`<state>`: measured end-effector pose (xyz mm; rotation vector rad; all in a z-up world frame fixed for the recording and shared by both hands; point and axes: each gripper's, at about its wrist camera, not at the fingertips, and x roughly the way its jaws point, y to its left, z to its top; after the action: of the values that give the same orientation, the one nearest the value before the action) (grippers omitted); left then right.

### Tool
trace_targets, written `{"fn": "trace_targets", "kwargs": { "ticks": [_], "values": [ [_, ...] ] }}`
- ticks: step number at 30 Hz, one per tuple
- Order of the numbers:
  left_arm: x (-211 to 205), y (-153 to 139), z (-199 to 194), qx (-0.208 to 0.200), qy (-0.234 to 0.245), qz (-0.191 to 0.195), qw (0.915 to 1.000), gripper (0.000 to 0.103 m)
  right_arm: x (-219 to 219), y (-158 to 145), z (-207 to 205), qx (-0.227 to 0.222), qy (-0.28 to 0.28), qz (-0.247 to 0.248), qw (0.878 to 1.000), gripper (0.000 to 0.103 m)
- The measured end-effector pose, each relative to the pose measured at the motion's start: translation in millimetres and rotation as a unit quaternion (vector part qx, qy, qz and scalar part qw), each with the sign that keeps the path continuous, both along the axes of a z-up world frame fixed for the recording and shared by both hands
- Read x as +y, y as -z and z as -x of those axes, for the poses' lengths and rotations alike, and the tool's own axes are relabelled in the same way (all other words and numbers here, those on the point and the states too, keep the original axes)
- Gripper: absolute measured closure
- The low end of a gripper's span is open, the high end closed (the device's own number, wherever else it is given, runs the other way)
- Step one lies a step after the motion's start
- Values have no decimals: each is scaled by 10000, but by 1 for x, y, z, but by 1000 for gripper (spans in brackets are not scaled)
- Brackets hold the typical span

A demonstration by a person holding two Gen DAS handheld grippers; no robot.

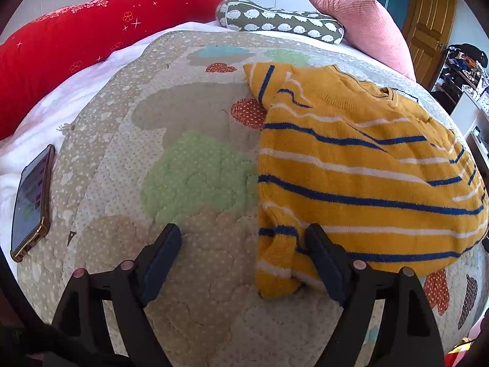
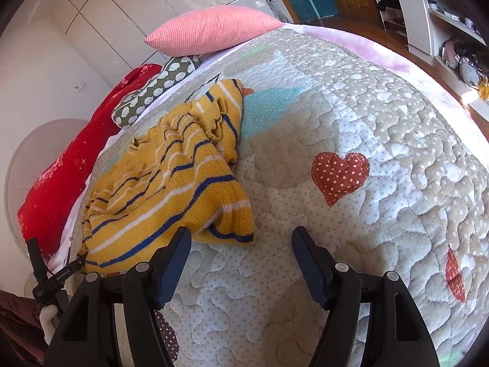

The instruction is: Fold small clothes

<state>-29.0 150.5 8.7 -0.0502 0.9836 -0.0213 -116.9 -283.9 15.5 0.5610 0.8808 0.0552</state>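
Note:
A small yellow knit sweater with blue and white stripes lies on a quilted bed cover. Its sleeves are folded in over the body. My left gripper is open just above the cover. Its right finger rests against the sweater's near left corner, and nothing is between the jaws. In the right wrist view the sweater lies to the left, its near hem lifted in a fold. My right gripper is open and empty, its left finger at the sweater's near edge.
A phone lies at the left edge of the cover. A long red cushion, a green patterned cushion and a pink pillow line the head of the bed. Shelves stand beyond the bed's right side.

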Motion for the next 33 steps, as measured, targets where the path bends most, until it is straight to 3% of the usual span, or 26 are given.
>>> {"fn": "trace_targets", "kwargs": {
  "ticks": [14,16,19,22,24,27,31,33],
  "values": [
    [-1,-3,-5,341,-158,18,9993,20,-11,-3,15,56,-33,-224,9997,31],
    [0,-6,-6,375,-141,147,9991,20,-11,-9,18,74,-44,-193,9998,31],
    [8,-18,-5,181,-27,653,9977,20,-8,-20,26,31,-103,34,9999,31],
    [16,-30,-10,-43,-40,857,9963,20,7,-36,32,-77,-269,328,9991,31],
    [19,-33,-23,37,-37,923,9957,20,32,-49,34,-251,-622,541,9963,31],
    [16,-33,-58,314,198,1149,9927,20,95,-63,26,-500,-1506,1078,9814,31],
    [7,-26,-108,610,519,1096,9907,20,199,-63,16,-926,-2730,1887,9388,31],
    [4,-19,-129,837,683,1265,9861,20,243,-57,11,-1148,-3134,2110,9187,31]
  ]
}}
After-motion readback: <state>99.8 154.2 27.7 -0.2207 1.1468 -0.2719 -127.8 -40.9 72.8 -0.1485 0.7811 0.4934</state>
